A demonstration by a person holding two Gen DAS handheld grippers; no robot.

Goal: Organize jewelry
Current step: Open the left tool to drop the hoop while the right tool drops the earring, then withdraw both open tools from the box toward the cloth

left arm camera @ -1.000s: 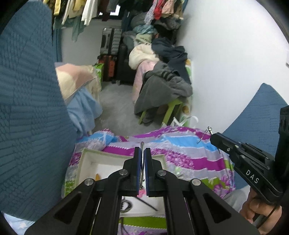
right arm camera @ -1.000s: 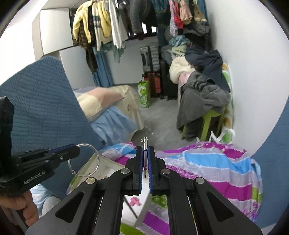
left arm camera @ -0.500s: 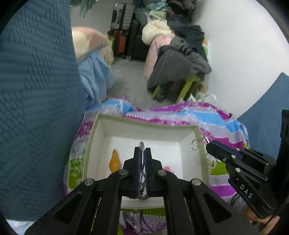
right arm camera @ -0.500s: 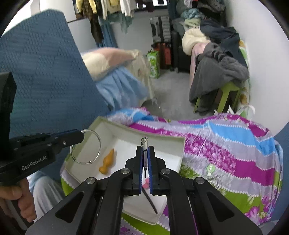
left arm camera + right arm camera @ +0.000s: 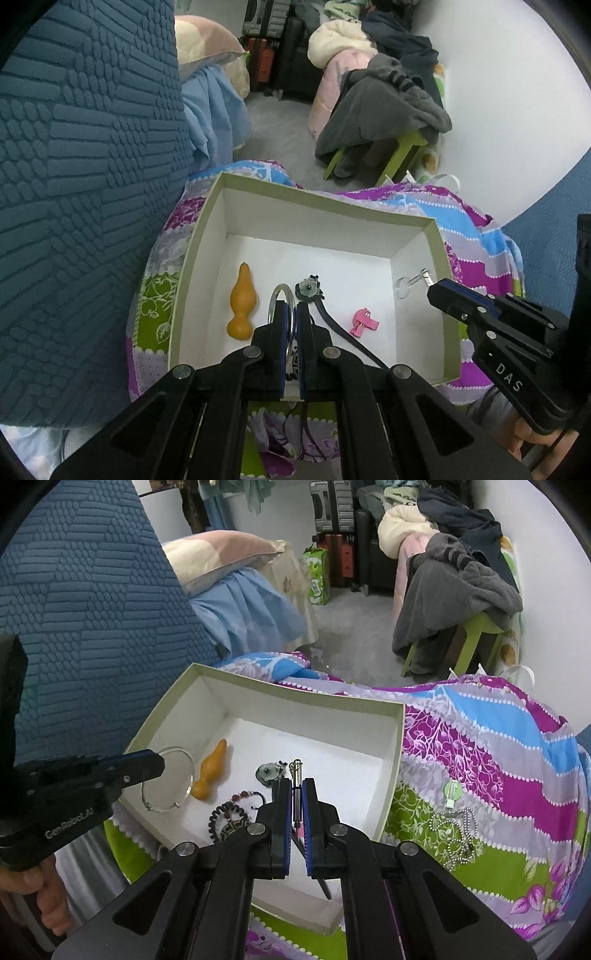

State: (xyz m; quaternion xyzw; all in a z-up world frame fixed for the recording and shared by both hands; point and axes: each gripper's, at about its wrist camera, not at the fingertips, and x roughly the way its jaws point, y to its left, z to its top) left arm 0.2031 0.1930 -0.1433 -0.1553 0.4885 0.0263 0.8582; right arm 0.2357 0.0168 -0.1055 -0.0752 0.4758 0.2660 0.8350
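Observation:
A white open box (image 5: 325,218) (image 5: 295,698) sits on a colourful quilt. My left gripper (image 5: 290,314) (image 5: 155,766) is shut on a thin silver bangle (image 5: 279,291) (image 5: 168,779), held over the box's left side. My right gripper (image 5: 295,790) (image 5: 437,290) is shut on a small metal keyring piece (image 5: 295,771) (image 5: 412,282), held over the box's right part. In the box lie an orange gourd pendant (image 5: 242,301) (image 5: 212,775), a green jade charm on a black cord (image 5: 308,288) (image 5: 269,771), a pink clip (image 5: 364,323) and a beaded bracelet (image 5: 229,818).
A ball-chain necklace with a pale green tag (image 5: 454,819) lies on the quilt (image 5: 480,746) right of the box. A blue textured cushion (image 5: 74,184) stands at the left. Beyond are a floor, a clothes-covered green stool (image 5: 388,110) and a white wall.
Both grippers have tilted down and moved closer over the box, each still holding its item. More of the box's inside now shows.

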